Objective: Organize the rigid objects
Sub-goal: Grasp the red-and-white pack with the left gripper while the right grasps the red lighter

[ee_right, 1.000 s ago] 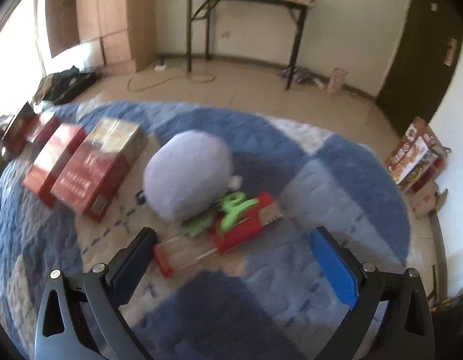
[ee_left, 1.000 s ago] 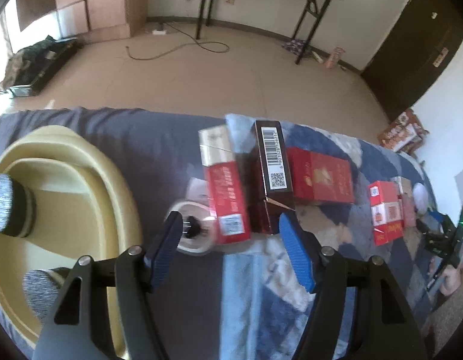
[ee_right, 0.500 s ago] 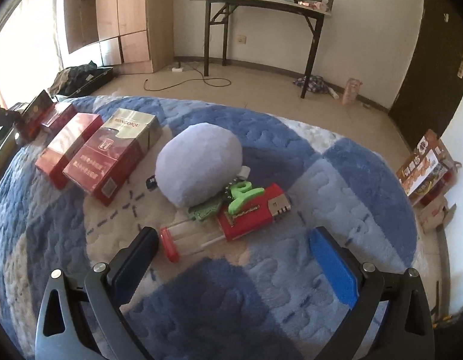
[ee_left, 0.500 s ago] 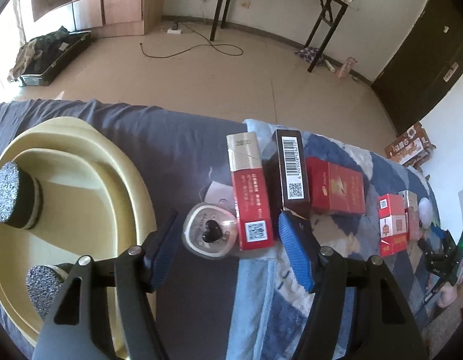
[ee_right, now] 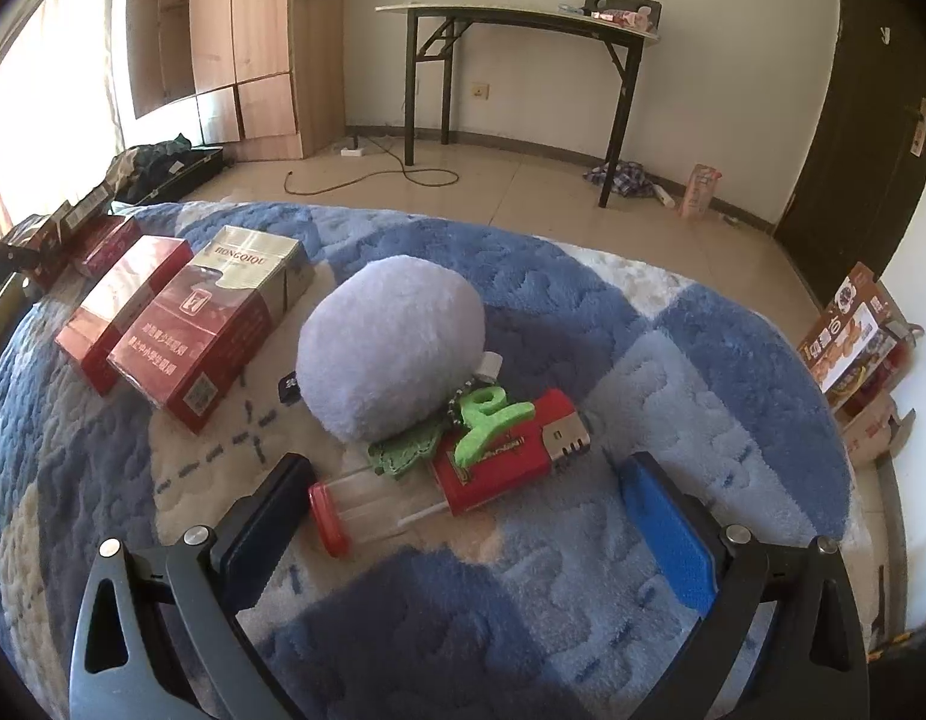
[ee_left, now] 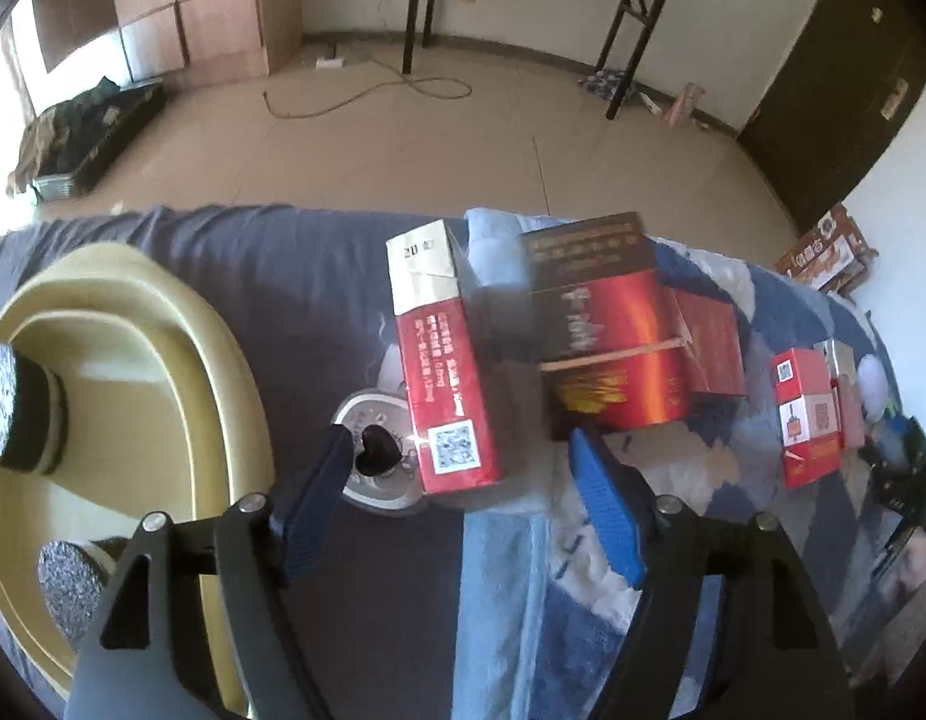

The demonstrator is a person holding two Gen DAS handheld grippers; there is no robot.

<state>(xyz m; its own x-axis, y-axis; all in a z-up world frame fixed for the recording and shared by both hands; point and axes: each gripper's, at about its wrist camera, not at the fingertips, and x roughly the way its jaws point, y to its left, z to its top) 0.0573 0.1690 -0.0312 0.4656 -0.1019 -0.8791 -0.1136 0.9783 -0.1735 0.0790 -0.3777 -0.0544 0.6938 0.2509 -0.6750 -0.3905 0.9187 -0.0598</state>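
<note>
Two views, left wrist first. Left tool [ee_left: 459, 474] hangs over the bed [ee_left: 270, 276], jaws have just been opening and now stand fairly wide; nothing pressed btw the pads. The red carton [ee_left: 441, 366] lies lengthwise w/ its near end reaching in btw the fingertips, untouched as far as I can tell. Left fingertip [ee_left: 324, 474] sits just beside a round clear lid [ee_left: 375, 468] w/ a dark heart knob, which the carton partly overlaps. Main change vs a moment ago: the dark carton [ee_left: 601, 324], earlier lying on its narrow side w/ barcode up, now shows its broad orange-printed face and looks blurred, so prob. tipped or still settling. It leans over a flat red pack [ee_left: 712, 348] behind it. Small red box [ee_left: 805, 414] further right, apart. Yellow basin [ee_left: 216, 360] at left holds two grey-topped pucks [ee_left: 12, 408], no carton in it yet. My read: dark carton just let go, so sorting of this row isn't finished; red carton seems next.

Right wrist view. Right tool [ee_right: 463, 516] is wide, empty, hovering low over the bed. A red lighter [ee_right: 511, 456] w/ clear tube and green clip [ee_right: 490, 417] lies btw the jaws but not touched; pale plush ball [ee_right: 390, 354] rests against it. No real change here: same layout as before. Two red packs [ee_right: 180, 324] side by side at left.
</note>
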